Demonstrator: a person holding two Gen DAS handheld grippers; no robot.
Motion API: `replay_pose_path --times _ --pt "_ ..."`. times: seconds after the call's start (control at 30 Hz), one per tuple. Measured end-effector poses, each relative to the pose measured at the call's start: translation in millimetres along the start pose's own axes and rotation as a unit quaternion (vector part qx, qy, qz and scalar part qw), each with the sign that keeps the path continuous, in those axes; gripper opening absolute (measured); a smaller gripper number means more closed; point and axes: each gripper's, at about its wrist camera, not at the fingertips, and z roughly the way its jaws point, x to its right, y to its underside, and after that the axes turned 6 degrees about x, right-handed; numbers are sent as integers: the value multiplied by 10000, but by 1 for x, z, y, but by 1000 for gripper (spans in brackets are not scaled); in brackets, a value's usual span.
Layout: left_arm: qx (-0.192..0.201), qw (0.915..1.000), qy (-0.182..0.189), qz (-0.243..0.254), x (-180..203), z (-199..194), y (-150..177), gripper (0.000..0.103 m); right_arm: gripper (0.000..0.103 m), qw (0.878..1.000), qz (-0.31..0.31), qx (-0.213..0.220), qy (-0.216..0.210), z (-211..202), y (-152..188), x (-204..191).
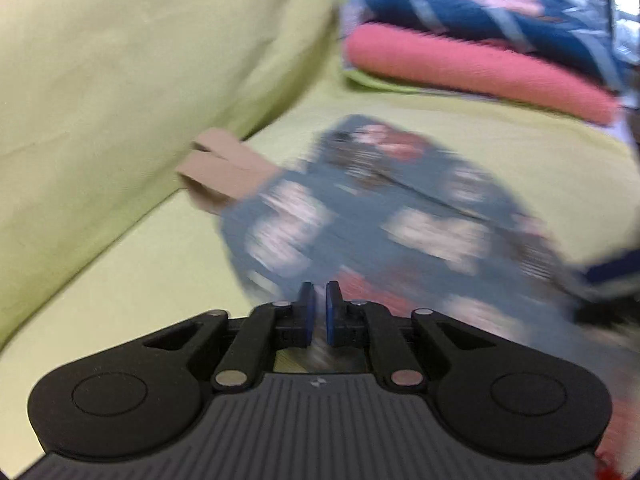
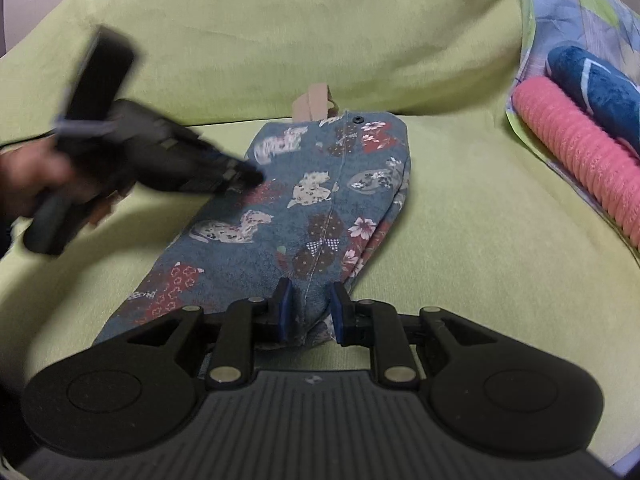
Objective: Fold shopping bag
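The shopping bag (image 2: 320, 200) is blue-grey cloth printed with cats and flowers, folded into a long strip on the green sofa seat; its tan handles (image 2: 314, 102) point at the backrest. My right gripper (image 2: 309, 308) sits at the strip's near end, and its blue pads press on a bunch of the cloth between them. In the right wrist view my left gripper (image 2: 256, 178), held by a hand (image 2: 28, 184), hovers over the bag's left edge. Seen from the left wrist, the left gripper (image 1: 319, 312) has its pads almost together with nothing between them, and the bag (image 1: 380, 216) is blurred.
A green back cushion (image 2: 280, 40) rises behind the bag. On the right lie a rolled pink towel (image 2: 576, 152) and a blue one (image 2: 592, 80) on a patterned cloth (image 2: 560, 8). Bare green seat (image 2: 480, 240) shows on both sides of the bag.
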Motion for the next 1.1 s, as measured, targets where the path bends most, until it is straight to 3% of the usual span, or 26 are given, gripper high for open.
replay_pose_path --times 0.13,0.23,0.3,0.37,0.47,0.57,0.63,0.67,0.77,0.83,0.93,1.03,1.1 --pt "-92 9998 -171 -29 -19 35 -19 6 17 10000 15 -23 -36 3 -2 3" --pt "-98 9979 -629 138 -12 29 -28 5 24 10000 38 -23 27 4 -2 5" --pt "35 9969 -781 -106 -11 8 -27 5 26 9998 190 -37 19 4 -2 9" --pt "218 9967 -676 -398 -10 -23 -21 5 26 9995 303 -44 -23 4 -1 12" --pt "413 9975 -236 -517 6 -74 -5 5 26 9998 212 -19 -17 3 -1 10" --pt "453 9986 215 -195 48 -110 13 5 26 9994 327 -23 -53 1 -1 12" --pt "204 9989 410 95 84 -117 28 4 26 9987 490 -49 -100 1 -1 15" --pt "110 9991 294 275 100 -118 36 0 26 9984 548 -79 -122 1 -1 17" --pt "130 9971 -253 704 137 -119 51 0 26 9982 592 -67 -49 -6 -5 17" --pt "41 9971 -294 701 141 -119 46 0 25 9993 300 191 104 -19 -7 8" --pt "-10 9970 -247 738 140 -120 44 0 15 9985 -163 530 -32 -35 -4 -8" --pt "31 9974 -251 670 140 -118 48 0 11 9979 -587 262 13 -28 9 -21" --pt "78 9985 -231 492 136 -120 54 0 11 9986 -511 100 26 -15 19 -16"
